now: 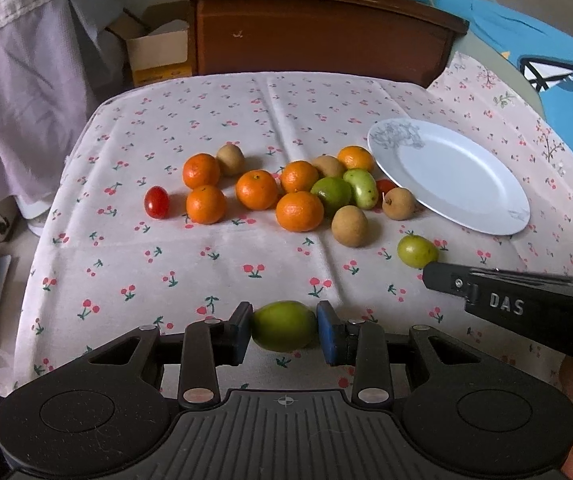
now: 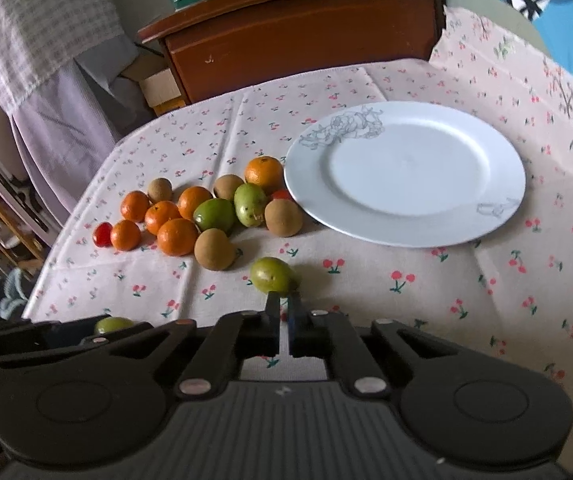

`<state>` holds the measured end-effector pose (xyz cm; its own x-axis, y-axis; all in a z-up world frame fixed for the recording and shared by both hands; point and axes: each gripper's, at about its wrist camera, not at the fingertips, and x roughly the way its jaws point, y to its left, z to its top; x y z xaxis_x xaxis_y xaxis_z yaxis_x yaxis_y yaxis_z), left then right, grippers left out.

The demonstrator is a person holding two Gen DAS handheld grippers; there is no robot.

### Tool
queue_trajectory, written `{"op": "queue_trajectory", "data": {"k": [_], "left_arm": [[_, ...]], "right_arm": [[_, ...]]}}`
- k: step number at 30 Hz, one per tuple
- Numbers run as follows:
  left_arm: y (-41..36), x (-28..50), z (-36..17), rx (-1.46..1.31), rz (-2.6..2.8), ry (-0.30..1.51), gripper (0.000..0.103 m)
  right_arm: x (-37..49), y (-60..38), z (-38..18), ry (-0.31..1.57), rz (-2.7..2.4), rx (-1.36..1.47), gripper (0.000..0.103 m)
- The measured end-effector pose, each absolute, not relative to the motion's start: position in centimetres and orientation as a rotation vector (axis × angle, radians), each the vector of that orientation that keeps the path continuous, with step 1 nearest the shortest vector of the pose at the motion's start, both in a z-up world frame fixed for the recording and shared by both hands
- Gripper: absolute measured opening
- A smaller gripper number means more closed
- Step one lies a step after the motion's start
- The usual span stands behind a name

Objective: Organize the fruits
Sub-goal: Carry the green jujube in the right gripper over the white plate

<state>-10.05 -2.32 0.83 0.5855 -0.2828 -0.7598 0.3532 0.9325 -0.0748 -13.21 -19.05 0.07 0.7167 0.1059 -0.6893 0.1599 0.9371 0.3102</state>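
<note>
- The fruits, a loose heap of round orange tangerines [image 1: 257, 189], smooth green oval fruits [image 1: 360, 187], dull brown round fruits [image 1: 349, 226] and small glossy red tomatoes [image 1: 156, 201], lie on the cherry-print cloth of the tabletop [image 1: 190, 264], all on the left side of the white round china plate [image 1: 462, 196] as the left wrist camera sees it.
- We take the plate as our landmark: it is bare, so we judge that the sorting has hardly begun and that the plate is set there to receive fruit.
- The heap reaches up to the plate: one tangerine [image 2: 264, 171] and one red tomatoe sit just beside its left rim, partly tucked against it.
- One green oval fruit [image 1: 283, 325] is apart from the heap, nearer us than the plate and well left of it; our left gripper [image 1: 284, 330] is clamped on it, a blue pad pressing each side.
- We judge it is gripped across its short width so that it cannot roll out while it is carried toward the plate.
- Another lone green fruit [image 2: 272, 275] rests on the cloth just in front of the plate's near rim, apart from the heap.
- Our right gripper [image 2: 284, 308] is closed on nothing; its tips meet just short of that lone green fruit, near it, though we cannot tell whether they touch.
- We judge the right gripper must spread its jaws before it can take that fruit.
</note>
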Motion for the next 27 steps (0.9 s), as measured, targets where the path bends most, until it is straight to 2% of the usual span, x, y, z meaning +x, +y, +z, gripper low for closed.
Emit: {"op": "queue_trajectory", "data": {"k": [6, 8, 10, 24, 25, 27], "left_arm": [[-1.9, -9.6, 0.8, 0.057, -0.356, 0.88, 0.032], [-1.8, -9.6, 0.8, 0.051, -0.349, 0.882, 0.032], [-1.8, -9.5, 0.9, 0.047, -0.347, 0.879, 0.032], [-1.8, -9.4, 0.8, 0.038, -0.342, 0.883, 0.032], [-1.7, -9.3, 0.8, 0.036, -0.341, 0.883, 0.032], [-1.7, -9.1, 0.9, 0.02, -0.342, 0.887, 0.032]], "right_arm": [[-13.8, -19.8, 0.2, 0.766, -0.018, 0.399, 0.016], [-13.9, -19.9, 0.3, 0.763, -0.007, 0.412, 0.034], [-13.9, -19.7, 0.4, 0.754, -0.003, 0.408, 0.04], [-11.9, -17.9, -0.1, 0.724, -0.012, 0.267, 0.04], [-11.8, -17.8, -0.2, 0.724, -0.014, 0.254, 0.032], [-11.8, -17.8, -0.1, 0.73, -0.025, 0.235, 0.029]]}}
